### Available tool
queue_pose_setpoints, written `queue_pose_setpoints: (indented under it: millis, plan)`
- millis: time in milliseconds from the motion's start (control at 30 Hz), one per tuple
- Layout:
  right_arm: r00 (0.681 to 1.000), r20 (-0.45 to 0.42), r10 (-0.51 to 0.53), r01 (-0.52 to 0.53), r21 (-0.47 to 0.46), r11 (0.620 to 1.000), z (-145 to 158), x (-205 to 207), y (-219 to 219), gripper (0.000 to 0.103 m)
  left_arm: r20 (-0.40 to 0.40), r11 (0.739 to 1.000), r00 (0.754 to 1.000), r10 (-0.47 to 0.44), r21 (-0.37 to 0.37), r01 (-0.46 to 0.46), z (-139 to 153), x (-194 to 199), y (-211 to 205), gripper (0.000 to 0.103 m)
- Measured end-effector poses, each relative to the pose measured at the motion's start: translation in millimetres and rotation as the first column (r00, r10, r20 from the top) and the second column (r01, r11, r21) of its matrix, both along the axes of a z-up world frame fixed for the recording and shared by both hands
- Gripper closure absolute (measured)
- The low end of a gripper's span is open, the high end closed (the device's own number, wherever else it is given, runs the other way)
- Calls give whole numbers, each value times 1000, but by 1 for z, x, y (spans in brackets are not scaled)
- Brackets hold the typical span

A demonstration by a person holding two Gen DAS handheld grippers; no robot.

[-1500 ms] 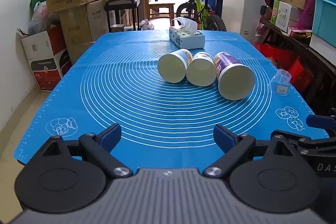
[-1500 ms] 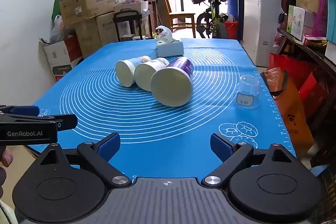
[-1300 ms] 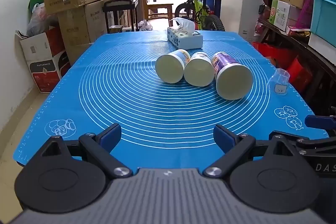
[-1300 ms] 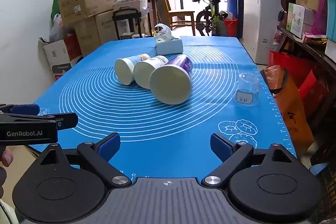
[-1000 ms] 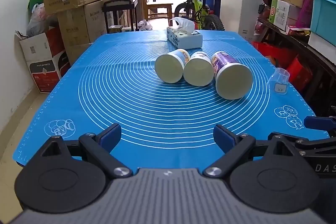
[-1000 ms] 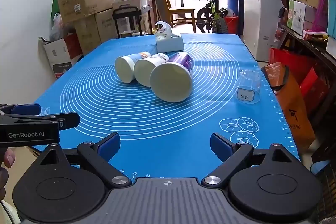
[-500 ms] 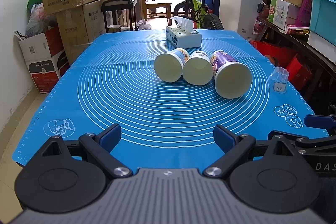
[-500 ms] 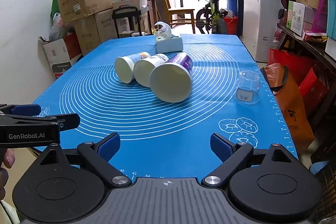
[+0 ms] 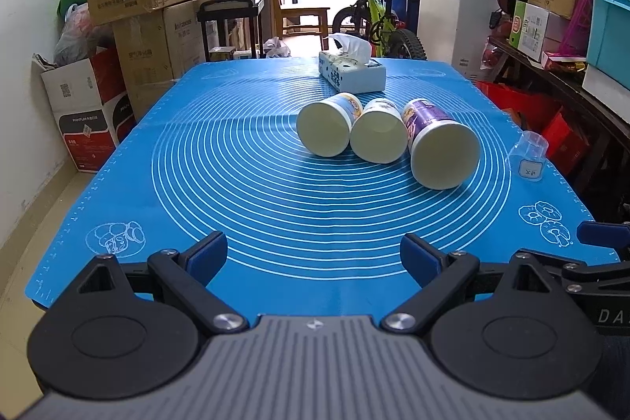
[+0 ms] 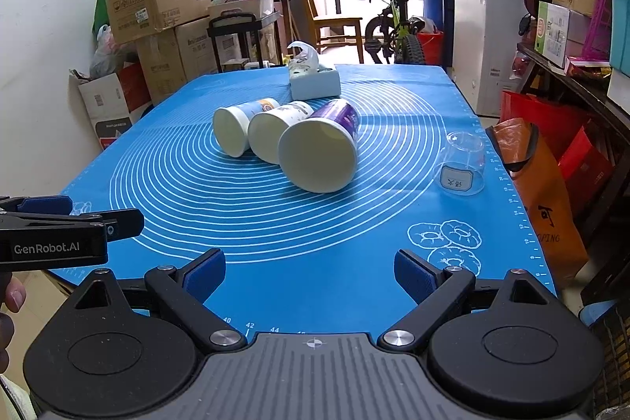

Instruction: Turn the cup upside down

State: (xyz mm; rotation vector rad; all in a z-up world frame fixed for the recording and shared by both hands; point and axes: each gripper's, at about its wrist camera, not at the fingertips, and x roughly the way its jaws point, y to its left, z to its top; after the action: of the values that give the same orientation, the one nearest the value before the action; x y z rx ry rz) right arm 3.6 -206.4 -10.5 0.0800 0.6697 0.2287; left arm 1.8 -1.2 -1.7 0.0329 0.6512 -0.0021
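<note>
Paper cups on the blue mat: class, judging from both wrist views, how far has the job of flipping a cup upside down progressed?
Done: only the clear plastic cup already stands upside down near the mat's right edge. In hand: nothing; the left gripper and right gripper are both open and empty, short of the cups. Left: the blue-print cup, middle cup and purple cup all lie on their sides, mouths toward the cameras.

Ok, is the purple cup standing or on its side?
On its side. The purple cup lies on the blue mat, open mouth toward the camera, beside two other tipped cups.
</note>
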Motion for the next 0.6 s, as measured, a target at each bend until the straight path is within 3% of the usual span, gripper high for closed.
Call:
queue_pose_setpoints:
  millis: [600]
  plan:
    - [1000,-3,-1,1,2,1000,0,0,-2,10,-6,1000,1000,-5,1,5,-2,1,1,9]
